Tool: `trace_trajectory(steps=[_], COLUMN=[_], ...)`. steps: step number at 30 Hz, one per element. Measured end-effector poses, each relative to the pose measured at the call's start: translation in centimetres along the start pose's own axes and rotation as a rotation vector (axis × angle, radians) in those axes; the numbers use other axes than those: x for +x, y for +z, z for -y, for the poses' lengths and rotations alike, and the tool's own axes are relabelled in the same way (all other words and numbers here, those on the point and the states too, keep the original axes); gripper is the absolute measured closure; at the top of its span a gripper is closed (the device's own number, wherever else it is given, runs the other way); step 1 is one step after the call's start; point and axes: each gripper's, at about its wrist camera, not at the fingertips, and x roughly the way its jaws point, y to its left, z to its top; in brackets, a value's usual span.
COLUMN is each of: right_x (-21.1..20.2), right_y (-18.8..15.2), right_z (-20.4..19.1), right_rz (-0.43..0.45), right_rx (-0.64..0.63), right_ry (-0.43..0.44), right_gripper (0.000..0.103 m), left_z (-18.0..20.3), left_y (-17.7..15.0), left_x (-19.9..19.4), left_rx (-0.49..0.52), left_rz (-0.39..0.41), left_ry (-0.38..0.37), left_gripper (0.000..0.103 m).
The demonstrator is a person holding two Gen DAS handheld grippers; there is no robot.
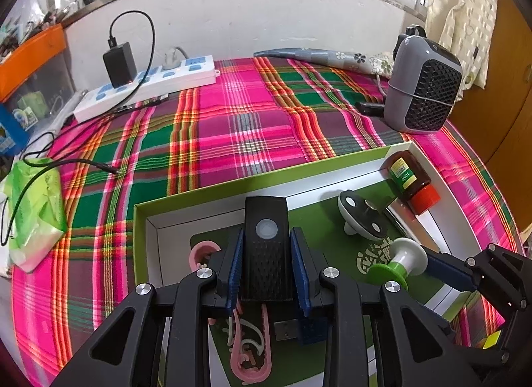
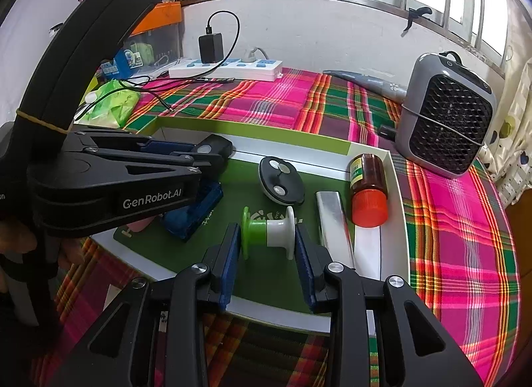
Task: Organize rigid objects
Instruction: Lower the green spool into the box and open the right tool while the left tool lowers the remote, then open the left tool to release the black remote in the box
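Observation:
A shallow green-rimmed box (image 1: pixel 232 184) (image 2: pixel 252 136) lies on the plaid cloth. My left gripper (image 1: pixel 267 270) (image 2: pixel 186 154) is shut on a black device with a round button (image 1: pixel 266 247) (image 2: pixel 212 149), held over the box's left part. My right gripper (image 2: pixel 267 254) (image 1: pixel 442 270) has its blue pads on both ends of a green-and-white spool (image 2: pixel 267 232) (image 1: pixel 399 264). In the box lie a black-and-white round gadget (image 2: pixel 281 179) (image 1: pixel 360 214), a brown bottle with a red cap (image 2: pixel 367 187) (image 1: pixel 410 176), a silver bar (image 2: pixel 334 220), a blue USB part (image 2: pixel 193 214) (image 1: pixel 299 325) and a pink clip (image 1: pixel 249 350).
A grey fan heater (image 1: pixel 422 84) (image 2: pixel 445 121) stands at the back right. A white power strip with a black charger (image 1: pixel 146 84) (image 2: pixel 226 66) lies at the back left. A green tissue pack (image 1: pixel 33 207) (image 2: pixel 114 104) and a loose black cable (image 1: pixel 66 164) lie at the left.

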Motion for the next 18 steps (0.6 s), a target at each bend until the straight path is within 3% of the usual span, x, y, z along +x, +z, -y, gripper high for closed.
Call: trace_trajectory(steps=[7,10,18], right_x=[-0.5,-0.8,-2.0], right_y=[-0.3,-0.4,-0.6], right_z=[-0.1,-0.1,-0.2], right_rz=[0.013,0.02,0.046], right_rx=[0.008,0.011,0.024], right_ry=[0.004,0.0,-0.004], right_gripper=[0.066,0.055,0.055], left_z=[0.1,0.2,0.3], left_y=[-0.2,-0.4,-1.1], left_x=[-1.1,-1.7,-3.7], left_rx=[0.007,0.006,-0.003], left_rz=[0.024,0.033,0.062], left_ry=[0.016,0.006,0.013], left_gripper=[0.075,0.075,0.075])
